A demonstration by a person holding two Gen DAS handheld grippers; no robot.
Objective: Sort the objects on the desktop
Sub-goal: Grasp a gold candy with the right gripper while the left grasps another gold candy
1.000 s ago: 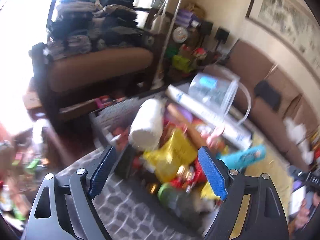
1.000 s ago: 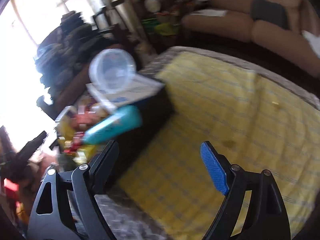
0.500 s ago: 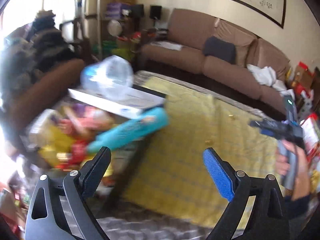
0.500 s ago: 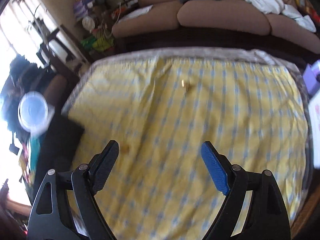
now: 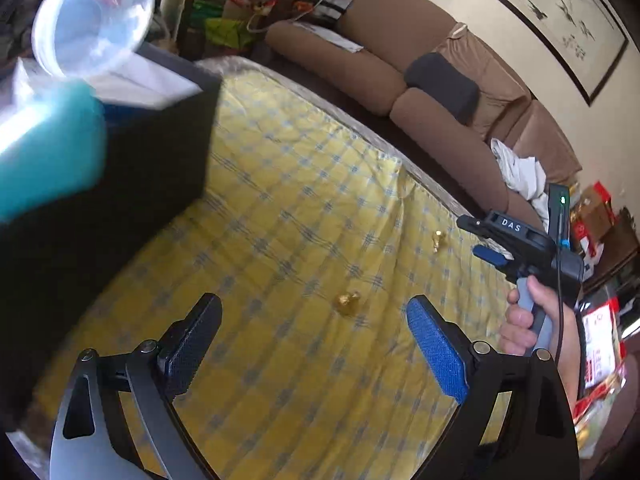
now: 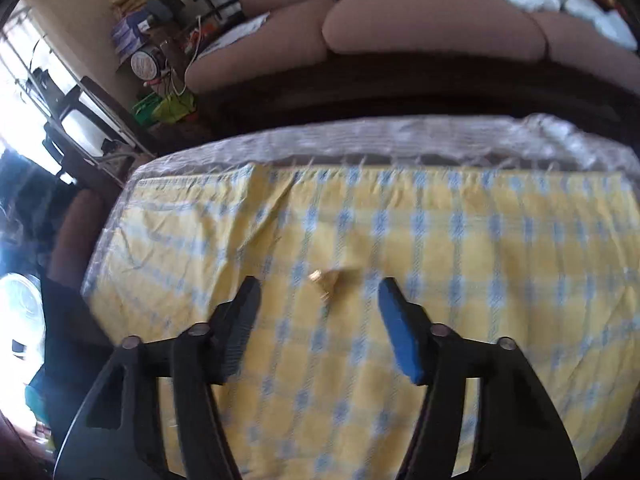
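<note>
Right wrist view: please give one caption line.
Open right tongs hover near a small gold object on the yellow checked cloth.

A yellow checked cloth (image 5: 280,208) covers the table (image 6: 360,136). Two small gold-wrapped pieces (image 5: 347,303) (image 5: 439,238) lie on it, well apart. A black box (image 5: 132,184) stands at the left edge.

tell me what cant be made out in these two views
- Gold items: too small in the left wrist view to identify; blurred in the right wrist view.
- Black bin: its contents are blurred and cut by the left edge.
- Right gripper: fingers barely visible from the left wrist view.
</note>
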